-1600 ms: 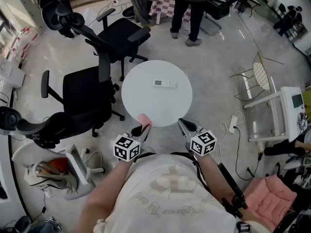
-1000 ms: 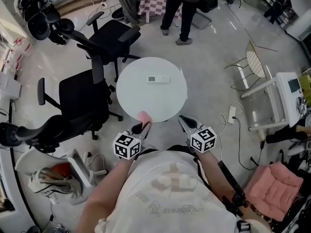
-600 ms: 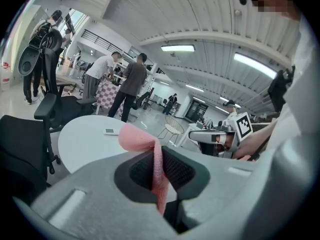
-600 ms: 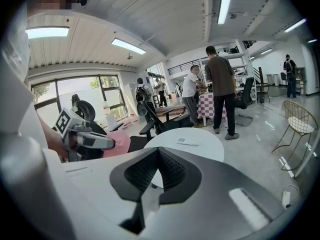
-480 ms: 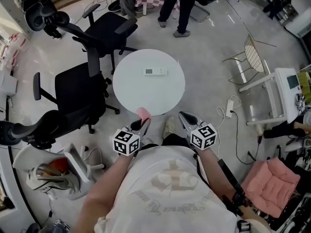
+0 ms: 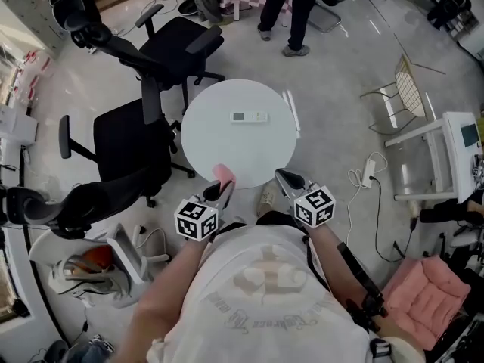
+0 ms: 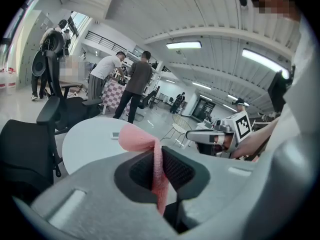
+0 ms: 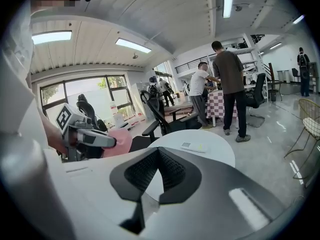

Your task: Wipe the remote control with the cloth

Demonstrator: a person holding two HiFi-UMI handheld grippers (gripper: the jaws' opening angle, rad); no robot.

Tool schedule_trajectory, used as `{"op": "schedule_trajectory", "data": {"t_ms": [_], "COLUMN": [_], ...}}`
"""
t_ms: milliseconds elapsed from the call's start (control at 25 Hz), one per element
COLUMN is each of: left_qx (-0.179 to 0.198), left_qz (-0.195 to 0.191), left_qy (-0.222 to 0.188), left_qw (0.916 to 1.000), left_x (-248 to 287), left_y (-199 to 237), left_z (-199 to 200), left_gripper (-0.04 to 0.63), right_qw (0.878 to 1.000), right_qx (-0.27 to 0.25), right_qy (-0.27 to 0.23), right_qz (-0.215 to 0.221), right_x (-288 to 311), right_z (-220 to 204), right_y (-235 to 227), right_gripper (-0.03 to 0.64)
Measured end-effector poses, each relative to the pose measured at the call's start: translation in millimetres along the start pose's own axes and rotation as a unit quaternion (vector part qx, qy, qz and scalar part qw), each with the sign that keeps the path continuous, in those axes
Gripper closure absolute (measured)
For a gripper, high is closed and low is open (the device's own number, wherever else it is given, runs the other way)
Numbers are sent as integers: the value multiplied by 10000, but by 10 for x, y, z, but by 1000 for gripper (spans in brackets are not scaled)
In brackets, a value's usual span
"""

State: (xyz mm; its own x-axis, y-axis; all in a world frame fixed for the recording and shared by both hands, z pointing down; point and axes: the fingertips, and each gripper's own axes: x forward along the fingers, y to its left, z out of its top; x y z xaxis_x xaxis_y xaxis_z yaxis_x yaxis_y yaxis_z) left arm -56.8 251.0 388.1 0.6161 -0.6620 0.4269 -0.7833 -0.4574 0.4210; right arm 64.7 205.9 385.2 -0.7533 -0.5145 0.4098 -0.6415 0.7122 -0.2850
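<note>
Careful — your left gripper point(image 6: 221, 193) fingers clamp only a cloth point(image 6: 224, 175) fold; right gripper point(image 6: 281, 177) fingers together, empty — the unbraced remote point(image 6: 249, 116), mid-frame on the desk point(image 6: 227, 146), could skid.

Open-plan office or lab space: black swivel chairs point(image 6: 128, 157), round white table point(image 6: 219, 144), strip ceiling lights point(image 7: 183, 45).

Head view: mounted above the person, facing steeply down. The round white table point(image 6: 227, 150) lies a short way ahead, with floor all round it.

Left and right gripper views: each sits low behind its own jaws and faces almost level across that table from its near edge.

All three views share the table and the remote control point(image 6: 249, 116). The standing people point(image 8: 230, 84) appear common too.
</note>
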Motion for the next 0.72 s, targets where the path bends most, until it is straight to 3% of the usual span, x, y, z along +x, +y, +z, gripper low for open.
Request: {"op": "schedule_trajectory", "data": {"t_ms": [400, 720], "left_qx": [-180, -270], "left_qz": [102, 341], "left_qy": [222, 325], "left_qw": [9995, 9985], "left_x": [736, 1308], "left_y": [169, 249], "left_z": [313, 654], "left_gripper": [568, 568], "right_qw": [9995, 9968], "right_qx": [-40, -167], "right_qy": [272, 544], "right_qz": [183, 565], "right_x": [331, 620], "right_z": [242, 330], "right_y": [-819, -1398], "right_gripper": [609, 609]}}
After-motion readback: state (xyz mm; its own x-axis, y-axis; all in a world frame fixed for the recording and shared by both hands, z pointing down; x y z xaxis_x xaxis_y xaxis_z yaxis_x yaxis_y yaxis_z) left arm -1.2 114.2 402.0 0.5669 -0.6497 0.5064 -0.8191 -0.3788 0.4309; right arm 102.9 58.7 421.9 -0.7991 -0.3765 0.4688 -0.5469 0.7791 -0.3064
